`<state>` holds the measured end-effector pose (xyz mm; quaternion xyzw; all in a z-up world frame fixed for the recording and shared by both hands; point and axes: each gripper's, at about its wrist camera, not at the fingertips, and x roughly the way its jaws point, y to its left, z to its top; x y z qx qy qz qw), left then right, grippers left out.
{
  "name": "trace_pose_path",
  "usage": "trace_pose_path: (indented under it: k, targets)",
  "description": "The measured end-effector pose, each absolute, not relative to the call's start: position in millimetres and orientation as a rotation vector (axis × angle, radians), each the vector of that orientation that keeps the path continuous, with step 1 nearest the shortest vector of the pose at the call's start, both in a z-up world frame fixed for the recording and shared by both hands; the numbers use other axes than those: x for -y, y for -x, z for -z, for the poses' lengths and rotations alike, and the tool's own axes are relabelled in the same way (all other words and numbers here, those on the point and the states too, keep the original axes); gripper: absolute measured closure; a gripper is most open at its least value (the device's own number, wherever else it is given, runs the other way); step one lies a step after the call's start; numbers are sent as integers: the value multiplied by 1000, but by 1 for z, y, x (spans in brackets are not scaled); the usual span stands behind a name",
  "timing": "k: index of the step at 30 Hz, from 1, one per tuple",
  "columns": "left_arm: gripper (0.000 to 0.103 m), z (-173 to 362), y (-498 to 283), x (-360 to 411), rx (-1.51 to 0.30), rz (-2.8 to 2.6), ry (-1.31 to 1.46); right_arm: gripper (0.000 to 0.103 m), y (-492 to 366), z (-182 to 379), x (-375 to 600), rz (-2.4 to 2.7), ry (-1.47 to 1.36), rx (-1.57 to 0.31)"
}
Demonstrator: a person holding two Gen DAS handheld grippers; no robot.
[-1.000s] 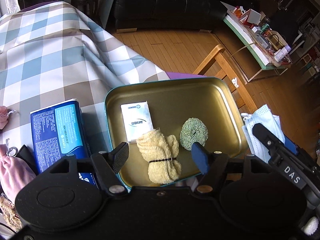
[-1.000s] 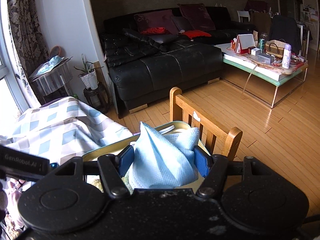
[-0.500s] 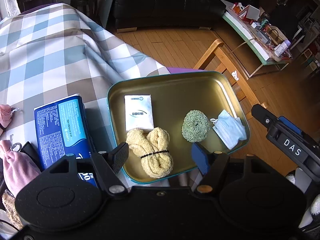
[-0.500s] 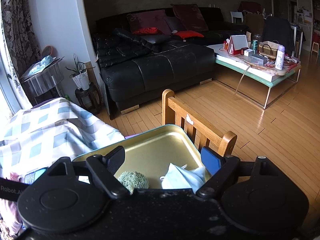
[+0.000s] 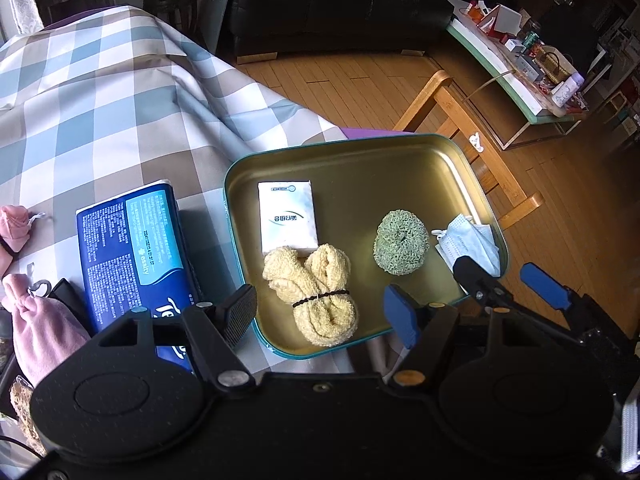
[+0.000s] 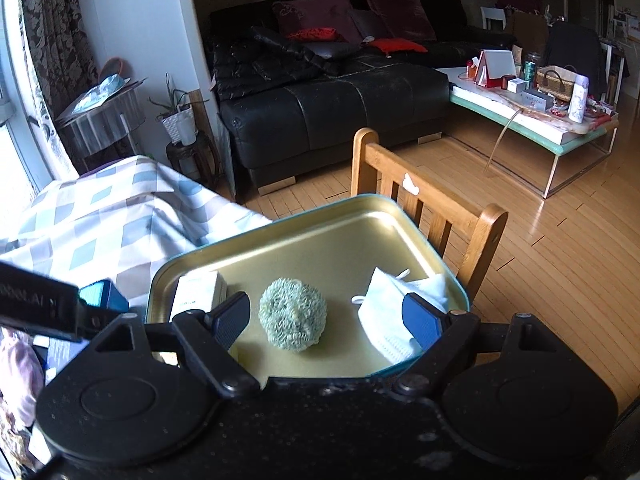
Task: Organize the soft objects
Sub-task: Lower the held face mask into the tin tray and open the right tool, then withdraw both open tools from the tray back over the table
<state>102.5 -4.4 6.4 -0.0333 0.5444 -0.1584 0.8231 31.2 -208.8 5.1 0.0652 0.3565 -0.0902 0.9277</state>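
Observation:
A gold tray (image 5: 360,160) with a teal rim sits at the table's edge; it also shows in the right wrist view (image 6: 320,240). In it lie a yellow towel bundle (image 5: 312,292), a white tissue pack (image 5: 286,216), a green scrubber (image 5: 400,246) (image 6: 292,322) and a pale blue face mask (image 5: 468,240) (image 6: 396,312). My left gripper (image 5: 320,316) is open and empty, just above the tray's near edge over the towel. My right gripper (image 6: 326,320) is open and empty at the tray's near right side, close to the mask; it shows in the left wrist view (image 5: 508,280).
A blue tissue package (image 5: 136,252) and pink pouches (image 5: 40,336) lie left of the tray on the checked tablecloth (image 5: 100,92). A wooden chair back (image 6: 424,208) stands just beyond the tray. A black sofa (image 6: 340,80) and a cluttered coffee table (image 6: 532,112) stand farther off.
My right gripper opened and let the face mask go into the tray's right end, then drew back a little. The left gripper stayed open above the tray's near edge.

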Motion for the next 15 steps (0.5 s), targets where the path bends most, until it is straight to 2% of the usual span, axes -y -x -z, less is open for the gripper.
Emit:
trace_pose_path:
  k: [10,15]
  targets:
    - [37,-13,-95,-12,-1131,310,69,18,-34,8,203,143,-103,-725]
    - [33,-17,-83,-18,-1101,319,17,18,-41,16,213,144,-170,-781]
